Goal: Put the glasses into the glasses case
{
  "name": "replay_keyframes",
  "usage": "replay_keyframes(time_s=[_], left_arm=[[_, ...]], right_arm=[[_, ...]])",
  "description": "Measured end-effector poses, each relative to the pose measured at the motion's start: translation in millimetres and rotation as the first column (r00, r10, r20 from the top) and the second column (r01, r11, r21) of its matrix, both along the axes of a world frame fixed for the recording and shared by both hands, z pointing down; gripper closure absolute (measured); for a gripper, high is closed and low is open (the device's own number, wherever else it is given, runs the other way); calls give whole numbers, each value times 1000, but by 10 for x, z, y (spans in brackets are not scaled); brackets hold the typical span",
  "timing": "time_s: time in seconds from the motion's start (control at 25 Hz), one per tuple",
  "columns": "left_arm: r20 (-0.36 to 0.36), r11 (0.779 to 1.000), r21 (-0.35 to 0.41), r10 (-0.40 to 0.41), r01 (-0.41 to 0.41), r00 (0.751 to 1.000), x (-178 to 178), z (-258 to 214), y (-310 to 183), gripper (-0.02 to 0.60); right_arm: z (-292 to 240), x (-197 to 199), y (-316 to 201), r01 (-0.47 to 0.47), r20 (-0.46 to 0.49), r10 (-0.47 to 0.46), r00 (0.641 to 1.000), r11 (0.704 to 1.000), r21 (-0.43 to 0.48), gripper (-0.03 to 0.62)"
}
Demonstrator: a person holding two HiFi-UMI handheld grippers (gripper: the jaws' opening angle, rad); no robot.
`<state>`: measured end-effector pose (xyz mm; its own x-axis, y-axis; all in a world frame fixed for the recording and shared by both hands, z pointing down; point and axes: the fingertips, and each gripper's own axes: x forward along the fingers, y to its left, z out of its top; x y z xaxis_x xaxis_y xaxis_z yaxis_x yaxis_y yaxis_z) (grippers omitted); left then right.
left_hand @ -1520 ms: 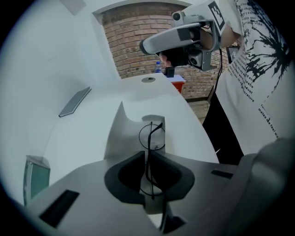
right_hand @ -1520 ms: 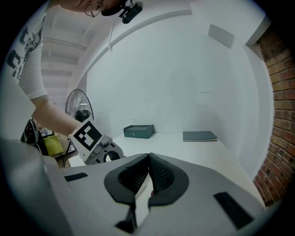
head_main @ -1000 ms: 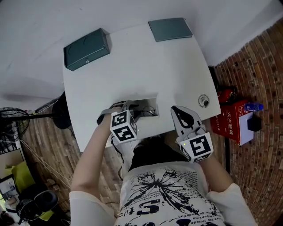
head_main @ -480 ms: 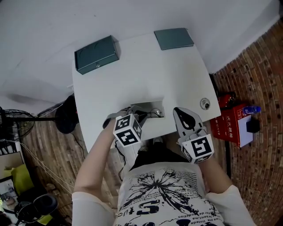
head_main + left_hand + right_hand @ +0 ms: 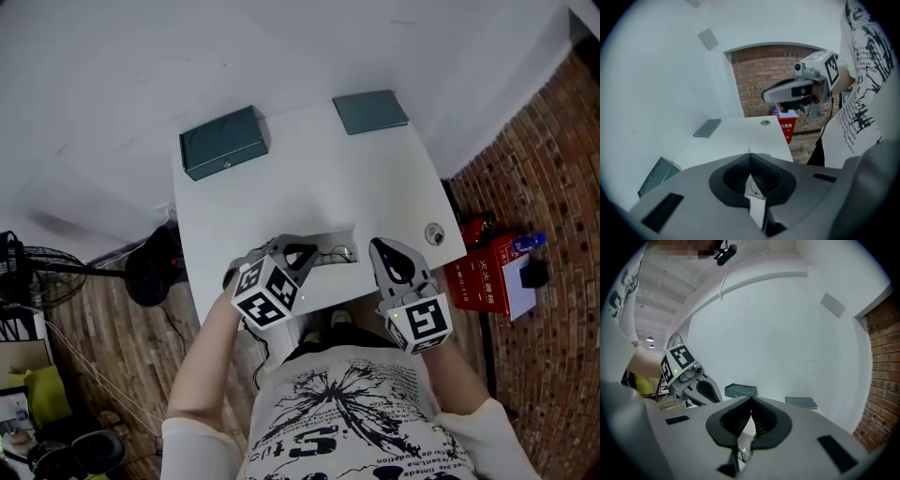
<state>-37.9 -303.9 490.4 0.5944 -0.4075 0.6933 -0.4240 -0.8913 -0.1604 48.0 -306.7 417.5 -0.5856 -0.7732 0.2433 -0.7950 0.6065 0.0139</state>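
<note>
Thin dark-rimmed glasses (image 5: 334, 252) lie in a shallow white open case (image 5: 319, 235) at the table's near edge. My left gripper (image 5: 286, 246) hangs just left of the case and above it, jaws shut with nothing between them; its own view shows the tips (image 5: 750, 154) meeting over the white table. My right gripper (image 5: 380, 247) is just right of the case, also shut and empty, tips (image 5: 751, 400) together. Each gripper shows in the other's view: the right gripper (image 5: 765, 97) and the left gripper (image 5: 707, 391).
A dark green box (image 5: 223, 141) stands at the table's far left, and a flat dark green case (image 5: 369, 111) lies at the far right. A small round metal thing (image 5: 433, 233) sits near the right edge. A red box (image 5: 487, 258) is on the floor.
My left gripper has lifted away from the white case and its jaws have closed empty. The right gripper has risen a little. The glasses stay in the case.
</note>
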Motion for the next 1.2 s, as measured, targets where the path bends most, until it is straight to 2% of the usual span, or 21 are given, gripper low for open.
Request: replay_keyframes(time_s=[0.08,0.2,0.36,0.48,0.6,0.72,0.8,0.92,1.2], left_arm=[[-85,998,36,-52,55,995,-77,-220,4,568],[-203,986,94,-115,136,972,-199,-544,7,568],[-332,950,177,-187,256,925,-402,-974,39,568],[-434,909,206,-246,362,866,-581,-1219,107,568],[-528,858,199,-312,473,789,-773,-1397,212,568],[-600,807,181,-363,562,713,-951,-1492,321,568],[-627,776,177,-386,606,677,-1055,-1530,376,568],[-635,757,182,-396,627,663,-1133,-1542,440,568],[-626,749,196,-401,633,669,-1173,-1579,439,568]], right_arm=[[-99,-41,41,1,8,-1,1000,1000,22,579],[-244,-88,56,7,21,-8,1000,998,59,579],[-380,-126,81,8,40,-11,999,996,86,579],[-458,-156,111,15,44,-20,999,994,105,579],[-530,-180,158,17,48,-23,999,993,117,579],[-602,-201,196,18,54,-25,998,992,129,580],[-640,-214,218,24,50,-31,998,990,141,580],[-669,-230,245,23,50,-31,998,989,148,580],[-724,-297,295,49,58,-58,997,986,158,580]])
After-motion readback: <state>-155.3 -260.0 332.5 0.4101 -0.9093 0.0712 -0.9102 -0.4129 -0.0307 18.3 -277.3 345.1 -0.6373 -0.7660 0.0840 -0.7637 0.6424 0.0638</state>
